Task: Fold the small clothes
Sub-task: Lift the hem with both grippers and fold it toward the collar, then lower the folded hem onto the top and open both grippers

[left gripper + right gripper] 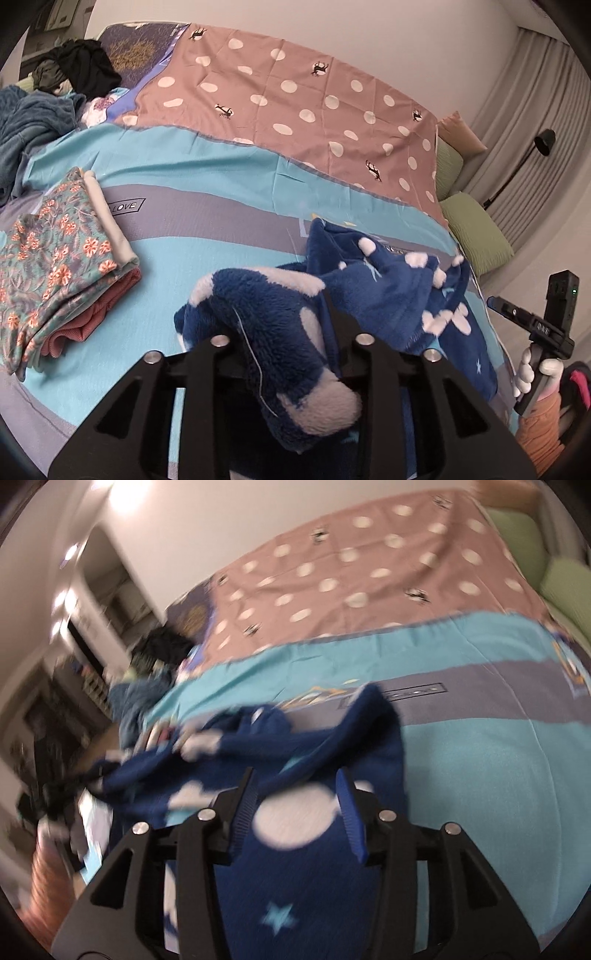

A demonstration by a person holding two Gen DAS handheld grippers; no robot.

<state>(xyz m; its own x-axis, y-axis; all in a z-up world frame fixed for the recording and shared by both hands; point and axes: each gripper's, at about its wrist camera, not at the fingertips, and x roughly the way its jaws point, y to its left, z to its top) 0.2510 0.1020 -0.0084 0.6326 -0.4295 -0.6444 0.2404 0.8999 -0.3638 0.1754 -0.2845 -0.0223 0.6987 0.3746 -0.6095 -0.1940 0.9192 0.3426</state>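
Fleece garment (369, 280) lies crumpled on the bed (229, 229), near its front edge. Folded stack (62, 258) sits to its left; a loose clothes pile (74, 70) lies at the far left corner. Pillows (476, 229) line the right side.

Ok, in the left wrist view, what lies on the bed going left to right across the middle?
Folded floral stack → navy fleece garment → green pillows → right gripper held in a gloved hand.
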